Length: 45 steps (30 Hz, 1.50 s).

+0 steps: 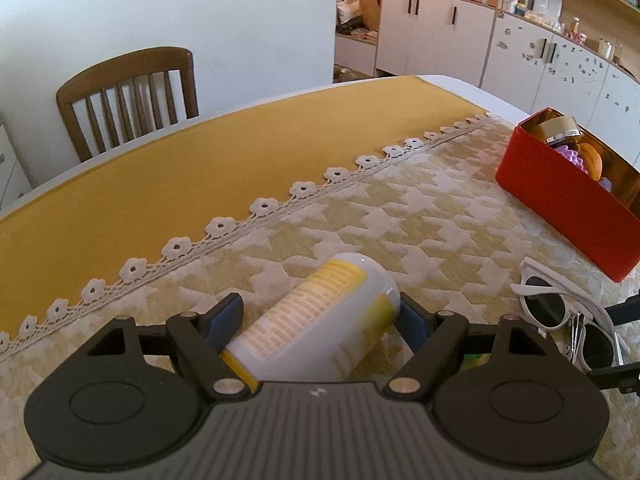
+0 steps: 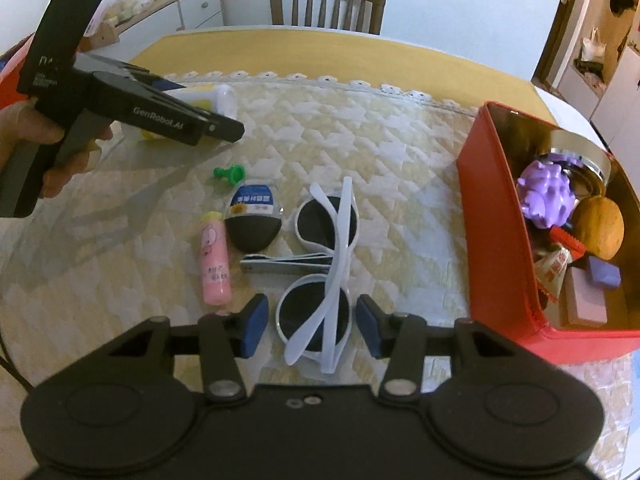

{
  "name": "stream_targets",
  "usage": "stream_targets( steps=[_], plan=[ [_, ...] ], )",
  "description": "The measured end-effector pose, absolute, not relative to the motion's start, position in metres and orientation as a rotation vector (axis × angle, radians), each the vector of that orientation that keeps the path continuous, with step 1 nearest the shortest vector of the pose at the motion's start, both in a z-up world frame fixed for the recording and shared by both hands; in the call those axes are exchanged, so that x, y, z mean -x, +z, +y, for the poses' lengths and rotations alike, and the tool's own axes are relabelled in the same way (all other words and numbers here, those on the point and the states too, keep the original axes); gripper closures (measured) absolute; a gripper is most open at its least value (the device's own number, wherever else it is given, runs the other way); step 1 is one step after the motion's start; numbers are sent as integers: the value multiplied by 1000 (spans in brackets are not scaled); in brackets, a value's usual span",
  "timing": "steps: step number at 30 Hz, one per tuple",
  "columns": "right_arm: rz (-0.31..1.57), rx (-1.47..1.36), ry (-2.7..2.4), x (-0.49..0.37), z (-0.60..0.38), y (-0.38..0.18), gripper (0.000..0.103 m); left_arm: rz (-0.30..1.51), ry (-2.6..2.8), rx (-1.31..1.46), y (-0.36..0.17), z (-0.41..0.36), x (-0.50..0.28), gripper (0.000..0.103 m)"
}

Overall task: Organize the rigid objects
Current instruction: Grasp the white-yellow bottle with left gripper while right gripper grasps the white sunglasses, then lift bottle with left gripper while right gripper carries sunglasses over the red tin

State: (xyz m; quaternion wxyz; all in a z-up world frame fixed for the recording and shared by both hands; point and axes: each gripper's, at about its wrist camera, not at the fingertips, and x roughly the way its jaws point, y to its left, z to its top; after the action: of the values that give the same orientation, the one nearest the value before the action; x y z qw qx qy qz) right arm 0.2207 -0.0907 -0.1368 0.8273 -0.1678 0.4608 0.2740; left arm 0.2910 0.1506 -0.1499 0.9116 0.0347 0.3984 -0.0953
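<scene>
Jaws astride bottle (image 1: 320, 320), nail clipper (image 2: 286, 262) right-view only

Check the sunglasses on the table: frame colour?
White frame, dark lenses on the sunglasses. Clearest in the right wrist view.

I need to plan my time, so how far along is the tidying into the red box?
Done: the red box already holds a purple toy, a walnut and other small things. In hand: the left gripper straddles the white bottle; the right gripper straddles the sunglasses. Left: the pink tube, nail clipper, green piece and black pouch.
</scene>
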Motion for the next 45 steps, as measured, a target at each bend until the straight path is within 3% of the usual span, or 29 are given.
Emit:
stream_targets(
  steps=[5,8,12,45],
  plan=[
    [966,339,578,-221,-93,-137,61,847,-169,-55,-148,148,-287,24],
    [953,338,577,-219,-94,-137,62,851,-140,-59,-144,145,-283,46],
    [940,310,548,-218,-99,-133,62,862,-97,-39,-142,146,-279,53],
    [818,178,593,-182,-162,-72,62,814,-37,134,-86,107,-195,57]
  ],
)
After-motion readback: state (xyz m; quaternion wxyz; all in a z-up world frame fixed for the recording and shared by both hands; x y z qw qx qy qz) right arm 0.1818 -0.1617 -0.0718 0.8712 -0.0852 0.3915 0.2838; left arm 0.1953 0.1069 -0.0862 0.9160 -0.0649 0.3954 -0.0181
